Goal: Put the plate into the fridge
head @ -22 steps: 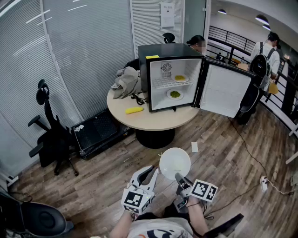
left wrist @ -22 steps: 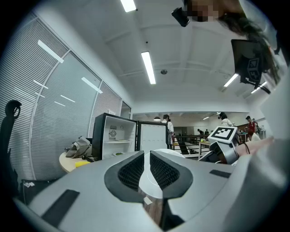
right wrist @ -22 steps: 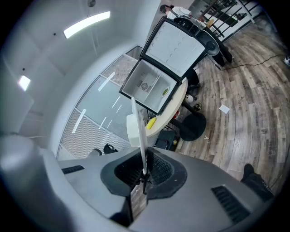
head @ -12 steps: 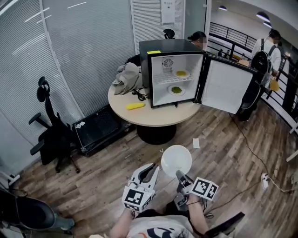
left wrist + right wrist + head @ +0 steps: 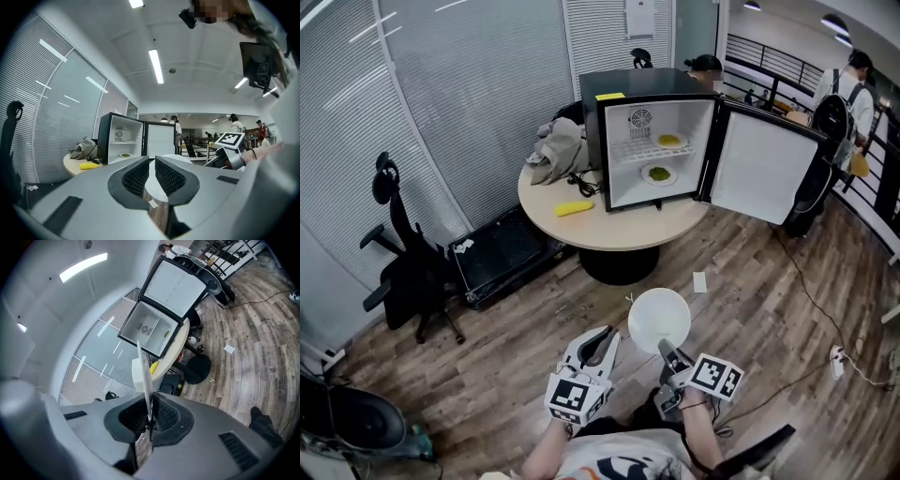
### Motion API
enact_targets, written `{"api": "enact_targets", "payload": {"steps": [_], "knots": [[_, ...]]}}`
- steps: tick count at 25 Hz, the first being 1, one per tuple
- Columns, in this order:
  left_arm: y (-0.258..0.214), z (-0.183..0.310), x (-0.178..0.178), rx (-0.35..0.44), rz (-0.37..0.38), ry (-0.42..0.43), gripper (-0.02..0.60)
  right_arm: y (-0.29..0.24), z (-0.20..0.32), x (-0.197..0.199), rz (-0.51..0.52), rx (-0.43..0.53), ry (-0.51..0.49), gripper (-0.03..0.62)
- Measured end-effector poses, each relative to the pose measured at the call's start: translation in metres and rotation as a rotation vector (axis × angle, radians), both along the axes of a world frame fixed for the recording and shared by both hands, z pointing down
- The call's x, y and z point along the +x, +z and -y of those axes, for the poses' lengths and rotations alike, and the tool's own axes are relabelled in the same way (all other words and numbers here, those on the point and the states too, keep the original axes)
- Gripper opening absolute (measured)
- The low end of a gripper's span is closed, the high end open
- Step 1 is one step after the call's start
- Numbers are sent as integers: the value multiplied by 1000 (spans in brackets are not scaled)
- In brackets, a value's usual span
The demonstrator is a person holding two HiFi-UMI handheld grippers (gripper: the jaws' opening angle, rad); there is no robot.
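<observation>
The white plate (image 5: pixel 659 317) hangs above the wooden floor, and my right gripper (image 5: pixel 666 349) is shut on its near rim. In the right gripper view the plate (image 5: pixel 144 376) stands edge-on between that gripper's (image 5: pixel 149 420) pads. My left gripper (image 5: pixel 605 336) hovers left of the plate, its jaws a narrow slit apart with nothing between them (image 5: pixel 151 161). The black fridge (image 5: pixel 647 141) stands ahead on the round table (image 5: pixel 581 239), door (image 5: pixel 764 164) swung open to the right. Two plates of food (image 5: pixel 659 174) sit inside it.
A yellow object (image 5: pixel 573 208), a grey cloth (image 5: pixel 555 150) and cables lie on the table left of the fridge. An office chair (image 5: pixel 408 272) and a black case (image 5: pixel 502 258) stand at the left. Paper (image 5: pixel 700 281) lies on the floor. People (image 5: pixel 839 112) stand at the far right.
The table and fridge have shifted slightly in the head view as the view moved. Both grippers and the plate keep the same places relative to each other.
</observation>
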State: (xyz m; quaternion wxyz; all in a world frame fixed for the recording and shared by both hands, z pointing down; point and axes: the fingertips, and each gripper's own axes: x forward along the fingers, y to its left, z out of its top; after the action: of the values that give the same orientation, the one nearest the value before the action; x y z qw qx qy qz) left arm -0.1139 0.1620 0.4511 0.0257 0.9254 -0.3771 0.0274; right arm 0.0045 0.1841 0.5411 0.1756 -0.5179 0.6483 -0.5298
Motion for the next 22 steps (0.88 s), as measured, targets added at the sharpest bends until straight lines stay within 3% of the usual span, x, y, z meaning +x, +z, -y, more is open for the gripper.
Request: {"api": "enact_targets", "payload": {"steps": [7, 22], "knots": [[0, 33, 19, -26, -7, -39, 48, -4, 35, 19, 4, -5, -35, 29], [3, 100, 96, -55, 10, -74, 48, 3, 111, 85, 26, -34, -105, 29]]}}
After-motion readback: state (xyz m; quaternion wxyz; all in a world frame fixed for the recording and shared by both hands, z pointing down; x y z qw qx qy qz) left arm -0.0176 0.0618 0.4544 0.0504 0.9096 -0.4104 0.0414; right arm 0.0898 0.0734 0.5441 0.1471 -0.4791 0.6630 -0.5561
